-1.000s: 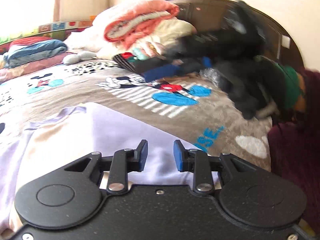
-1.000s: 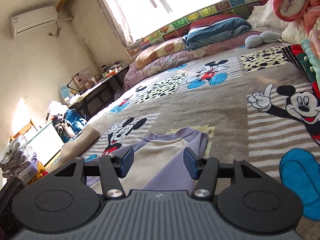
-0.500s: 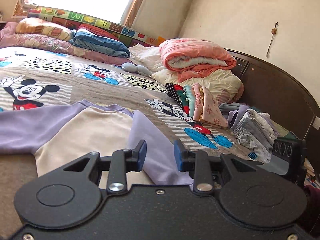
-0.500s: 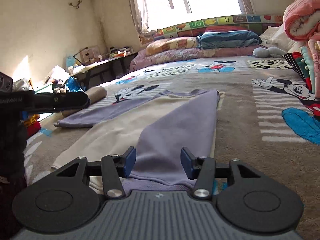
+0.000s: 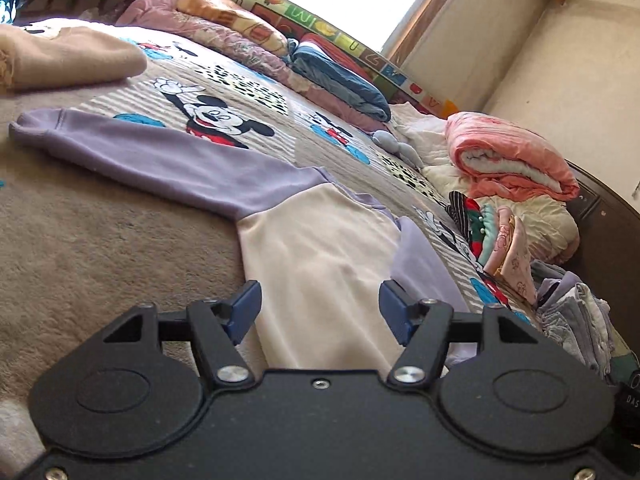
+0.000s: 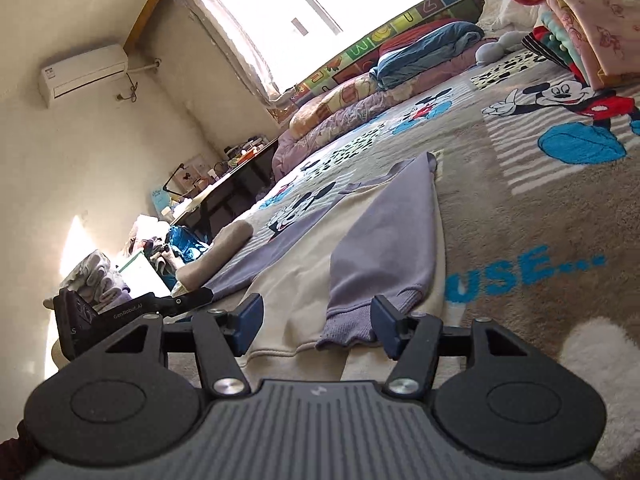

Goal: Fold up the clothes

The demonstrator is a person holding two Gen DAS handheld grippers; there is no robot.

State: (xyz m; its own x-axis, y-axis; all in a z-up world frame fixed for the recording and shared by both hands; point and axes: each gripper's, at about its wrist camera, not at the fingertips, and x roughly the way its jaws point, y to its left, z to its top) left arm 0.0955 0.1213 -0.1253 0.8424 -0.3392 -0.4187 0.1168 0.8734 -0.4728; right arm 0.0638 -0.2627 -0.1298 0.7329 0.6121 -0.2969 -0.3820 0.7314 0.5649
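sweatshirt (image 5: 320,248) lies flat on the mickey blanket (image 5: 100,240), cream body, lilac sleeves. one sleeve (image 5: 160,156) stretched straight out to the side, cuff near a rolled beige towel (image 5: 60,60). other sleeve (image 6: 388,240) folded in over the cream body, its ribbed cuff down by the hem. left gripper (image 5: 318,310) released, jaws wide, low over the cream hem area, nothing between the blue pads (image 5: 244,310); can't tell if the pads touch the fabric. right gripper (image 6: 316,324) also spread wide, empty, sits just short of the hem with the folded sleeve's cuff between and just ahead of its fingers (image 6: 386,328). left gripper's body shows at the left edge of the right wrist view. stack of folded clothes (image 5: 500,248) off to the side near the headboard, pink quilt roll (image 5: 512,164) behind it.
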